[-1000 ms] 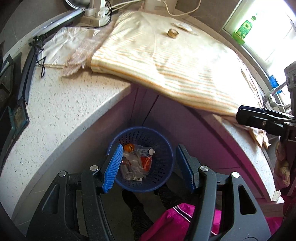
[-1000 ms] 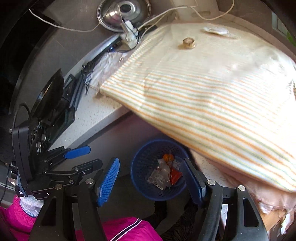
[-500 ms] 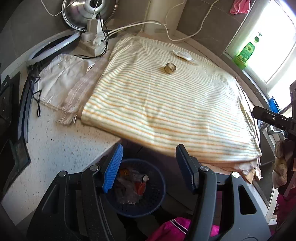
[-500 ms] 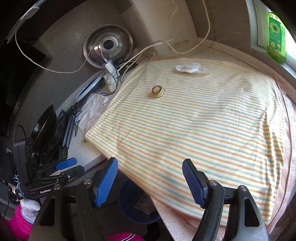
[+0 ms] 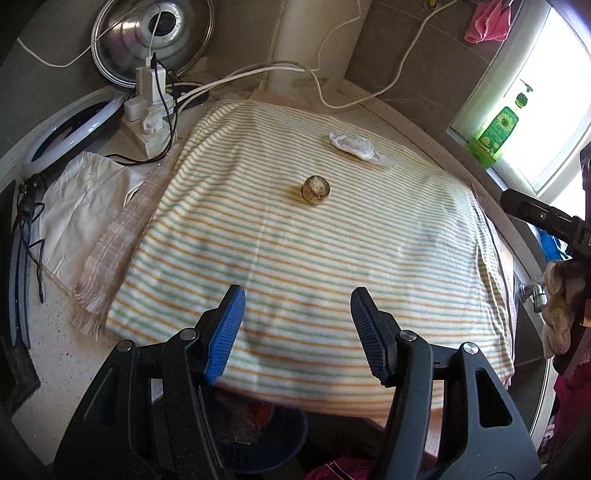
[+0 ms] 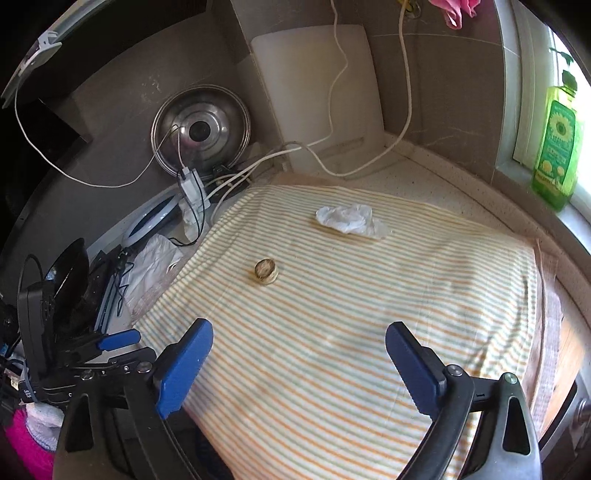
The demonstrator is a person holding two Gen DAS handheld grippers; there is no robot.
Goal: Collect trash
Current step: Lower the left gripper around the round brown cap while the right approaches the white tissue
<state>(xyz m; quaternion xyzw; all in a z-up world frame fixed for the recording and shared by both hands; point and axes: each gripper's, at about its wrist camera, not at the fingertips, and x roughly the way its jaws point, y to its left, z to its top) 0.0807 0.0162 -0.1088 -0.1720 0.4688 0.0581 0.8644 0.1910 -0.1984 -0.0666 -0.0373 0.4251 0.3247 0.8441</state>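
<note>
The counter (image 5: pixel 55 354) is speckled pale stone, covered over most of its width by a striped cloth (image 5: pixel 295 266) in orange, green and cream; the cloth's front edge overhangs the counter's front edge. The cloth's middle and front are bare and give open room. The counter's left edge is crowded: a fringed woven towel (image 5: pixel 114 236), a white cloth (image 5: pixel 81 199), black cables and a ring-shaped light (image 5: pixel 70 133). At the back left corner a power strip (image 5: pixel 149 107) with white leads stands before a steel pot lid (image 5: pixel 147 33) leaning on the wall. A green bottle (image 6: pixel 556 144) stands on the sill at the right.

Two pieces of trash lie on the striped cloth. A crumpled white wrapper (image 6: pixel 347 219), thin and creased, sits toward the back edge. A small round tan object (image 6: pixel 266 271), short and cylindrical, lies near the cloth's centre, apart from the wrapper.

Below the front edge, a blue perforated plastic basket (image 5: pixel 273 443) is partly hidden by the cloth and the tool; crumpled wrappers with a red-orange scrap show inside.

The left gripper (image 5: pixel 297 332) hangs over the cloth's front edge, jaws moderately apart, nothing between the ribbed blue pads. The right gripper (image 6: pixel 299 365) is over the same front area, its jaws opening, already wide, and nothing between them.
</note>
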